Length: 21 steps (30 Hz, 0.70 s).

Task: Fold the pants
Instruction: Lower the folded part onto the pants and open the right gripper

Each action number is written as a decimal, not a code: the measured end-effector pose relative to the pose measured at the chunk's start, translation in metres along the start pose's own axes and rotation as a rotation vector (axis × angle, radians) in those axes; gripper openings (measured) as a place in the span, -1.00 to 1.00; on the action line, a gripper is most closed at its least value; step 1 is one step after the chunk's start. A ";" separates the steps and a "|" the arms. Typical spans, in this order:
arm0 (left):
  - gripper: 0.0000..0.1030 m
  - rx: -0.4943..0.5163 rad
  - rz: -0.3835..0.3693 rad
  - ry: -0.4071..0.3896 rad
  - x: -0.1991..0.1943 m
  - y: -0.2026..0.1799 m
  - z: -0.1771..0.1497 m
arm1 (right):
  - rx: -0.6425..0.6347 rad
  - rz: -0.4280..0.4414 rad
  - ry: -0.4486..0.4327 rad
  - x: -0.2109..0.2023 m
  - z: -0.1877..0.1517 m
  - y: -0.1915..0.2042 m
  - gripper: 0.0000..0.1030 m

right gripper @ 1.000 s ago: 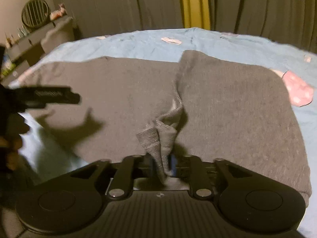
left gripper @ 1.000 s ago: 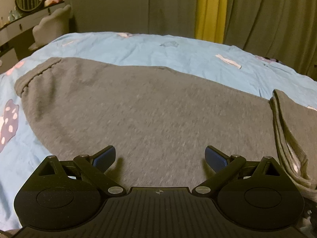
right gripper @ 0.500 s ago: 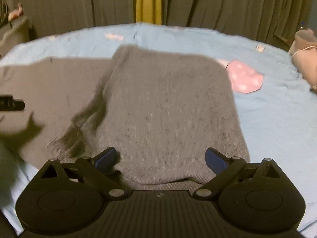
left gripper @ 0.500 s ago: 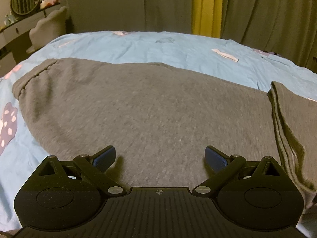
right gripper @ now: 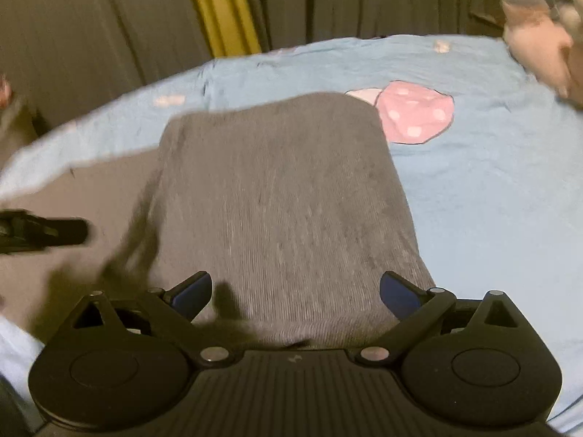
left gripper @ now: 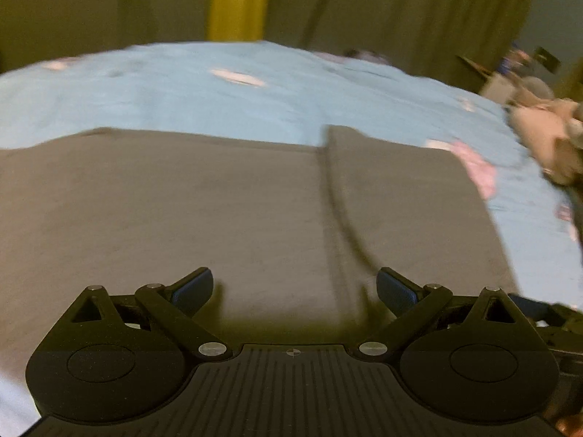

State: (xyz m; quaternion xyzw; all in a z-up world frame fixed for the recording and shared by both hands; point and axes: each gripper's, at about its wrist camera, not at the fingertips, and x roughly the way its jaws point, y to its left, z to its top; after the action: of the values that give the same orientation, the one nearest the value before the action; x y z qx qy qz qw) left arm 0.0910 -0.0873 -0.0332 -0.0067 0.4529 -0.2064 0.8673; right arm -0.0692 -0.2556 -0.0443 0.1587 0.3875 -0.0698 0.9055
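Observation:
Grey pants [left gripper: 182,211] lie flat on a light blue bed sheet [left gripper: 218,87]. Their right part is folded over into a thicker layer [left gripper: 400,200], whose folded edge runs down toward my left gripper. My left gripper [left gripper: 294,289] is open and empty, low over the pants near the fold line. In the right wrist view the folded layer [right gripper: 284,200] fills the middle. My right gripper [right gripper: 296,291] is open and empty just above its near edge. The left gripper's finger [right gripper: 54,233] shows at the left of that view.
The sheet has a pink dotted patch [right gripper: 415,113] just beyond the pants' far right corner. A beige plush or pillow [left gripper: 543,138] lies at the bed's right edge. Dark curtains with a yellow strip [left gripper: 237,0] hang behind the bed.
My right gripper opened and let go of the pant cuff, which now lies folded over. Both views swung to the right; the left gripper moved toward the fold line.

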 end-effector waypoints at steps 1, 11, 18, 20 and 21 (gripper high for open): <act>0.79 0.000 -0.027 0.027 0.010 -0.003 0.006 | 0.050 0.034 -0.021 -0.003 0.001 -0.009 0.92; 0.45 -0.159 -0.224 0.202 0.071 0.006 0.035 | 0.184 0.134 -0.043 -0.002 0.002 -0.033 0.92; -0.52 -0.207 -0.289 0.224 0.082 0.013 0.042 | 0.220 0.153 -0.054 -0.002 0.003 -0.038 0.92; -0.51 -0.204 -0.293 0.228 0.088 0.015 0.040 | 0.218 0.150 -0.057 -0.001 0.003 -0.037 0.92; -0.41 -0.200 -0.292 0.230 0.090 0.014 0.040 | 0.215 0.148 -0.060 -0.001 0.004 -0.036 0.92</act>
State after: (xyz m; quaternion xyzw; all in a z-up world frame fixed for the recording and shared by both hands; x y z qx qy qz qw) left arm 0.1729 -0.1140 -0.0833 -0.1347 0.5613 -0.2832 0.7659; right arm -0.0765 -0.2911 -0.0498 0.2807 0.3379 -0.0483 0.8970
